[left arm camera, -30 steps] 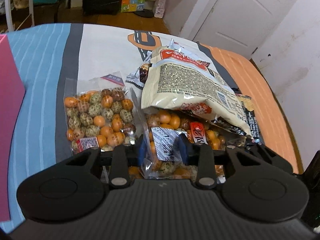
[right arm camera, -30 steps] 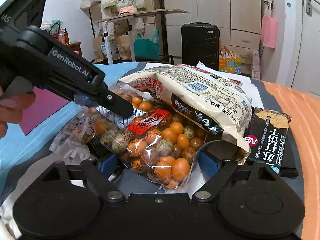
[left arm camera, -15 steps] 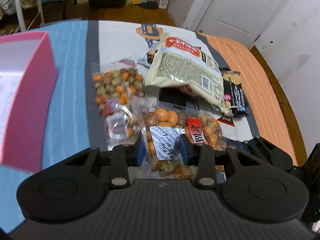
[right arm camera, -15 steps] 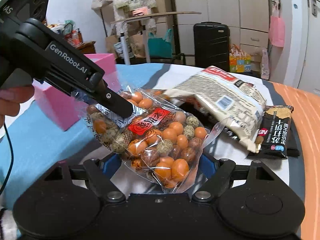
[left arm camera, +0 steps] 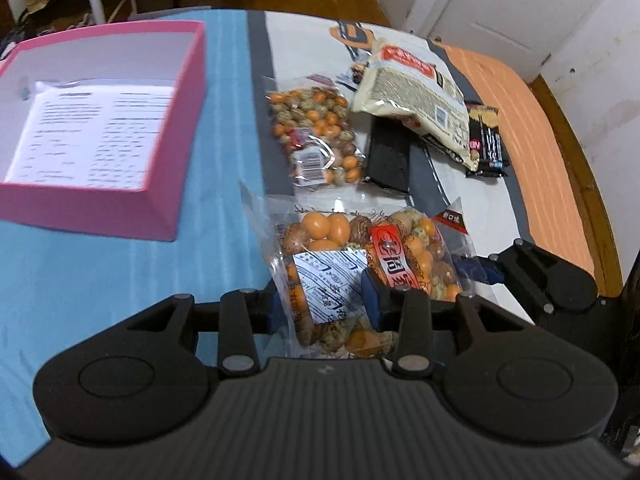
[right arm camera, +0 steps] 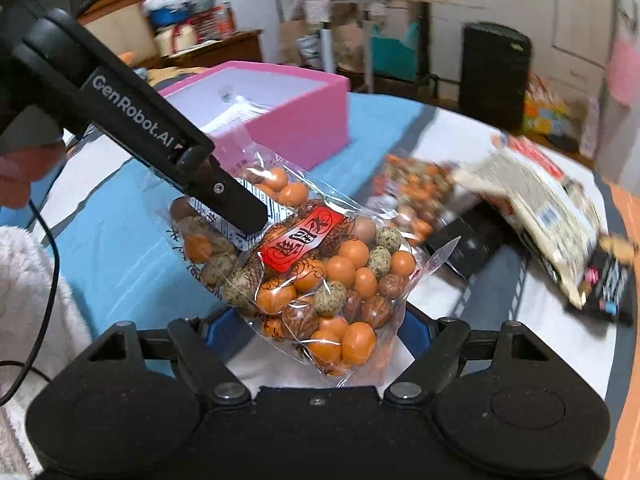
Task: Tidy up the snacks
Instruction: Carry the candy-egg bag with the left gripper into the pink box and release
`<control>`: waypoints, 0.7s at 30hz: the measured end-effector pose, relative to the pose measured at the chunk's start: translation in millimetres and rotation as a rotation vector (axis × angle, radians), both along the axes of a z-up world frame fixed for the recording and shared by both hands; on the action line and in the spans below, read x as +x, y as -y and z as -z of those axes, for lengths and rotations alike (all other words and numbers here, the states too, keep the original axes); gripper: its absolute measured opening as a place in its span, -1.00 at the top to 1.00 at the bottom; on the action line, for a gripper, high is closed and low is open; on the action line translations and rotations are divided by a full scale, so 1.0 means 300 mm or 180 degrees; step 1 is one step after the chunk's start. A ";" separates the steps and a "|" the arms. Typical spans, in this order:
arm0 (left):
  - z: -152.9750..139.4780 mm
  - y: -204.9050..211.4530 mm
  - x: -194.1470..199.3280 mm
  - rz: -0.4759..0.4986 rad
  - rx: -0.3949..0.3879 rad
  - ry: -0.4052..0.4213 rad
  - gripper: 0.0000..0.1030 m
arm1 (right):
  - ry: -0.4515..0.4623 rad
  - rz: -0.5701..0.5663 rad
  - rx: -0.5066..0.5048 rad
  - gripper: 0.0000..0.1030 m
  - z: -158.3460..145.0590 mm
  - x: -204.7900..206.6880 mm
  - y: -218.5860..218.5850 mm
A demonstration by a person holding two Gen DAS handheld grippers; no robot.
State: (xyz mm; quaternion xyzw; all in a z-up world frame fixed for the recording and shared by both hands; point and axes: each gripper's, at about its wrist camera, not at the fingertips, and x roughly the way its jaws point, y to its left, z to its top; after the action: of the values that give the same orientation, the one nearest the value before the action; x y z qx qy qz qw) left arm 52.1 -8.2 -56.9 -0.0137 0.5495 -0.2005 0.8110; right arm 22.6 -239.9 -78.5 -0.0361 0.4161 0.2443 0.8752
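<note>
L gripper [left arm camera: 324,300] is clamping the clear bag of orange and speckled nuts [left arm camera: 360,272], holding it in the air above the bedspread [left arm camera: 120,272]. R gripper [right arm camera: 316,330], jaws wide, is sitting under the bag's lower end, not gripping. Vs 0.5 s ago, the open pink box [left arm camera: 176,128] is lying fuller in view at the far left; second nut bag [left arm camera: 316,132] and beige packet [left arm camera: 416,96] are sitting farther off.

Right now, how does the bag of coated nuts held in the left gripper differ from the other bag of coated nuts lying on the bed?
The held nut bag is lifted, pinched by the left gripper; the lying nut bag rests flat on the bedspread, untouched.
The held bag shows a red label strip; the lying bag shows a white barcode sticker.
Both are clear bags of orange, speckled and brown coated nuts.
</note>
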 end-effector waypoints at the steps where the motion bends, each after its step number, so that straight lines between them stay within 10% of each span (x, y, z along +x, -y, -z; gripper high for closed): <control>1: -0.015 -0.016 -0.008 -0.0027 0.0003 0.0015 0.29 | -0.0006 -0.0034 0.0005 -0.65 -0.014 0.002 -0.012; 13: -0.220 -0.229 -0.052 -0.0395 -0.0039 0.0405 0.28 | 0.0193 -0.0461 -0.0319 -0.65 -0.229 0.053 -0.229; 21: -0.293 -0.353 0.138 -0.0735 0.0044 0.0685 0.26 | 0.0367 -0.0751 -0.0359 -0.64 -0.287 0.302 -0.359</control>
State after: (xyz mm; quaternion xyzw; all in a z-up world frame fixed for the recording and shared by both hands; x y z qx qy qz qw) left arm 93.5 97.8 30.9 -0.0496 0.4556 -0.1025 0.8829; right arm 113.1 -132.1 7.6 -0.1480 0.3710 0.3192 0.8594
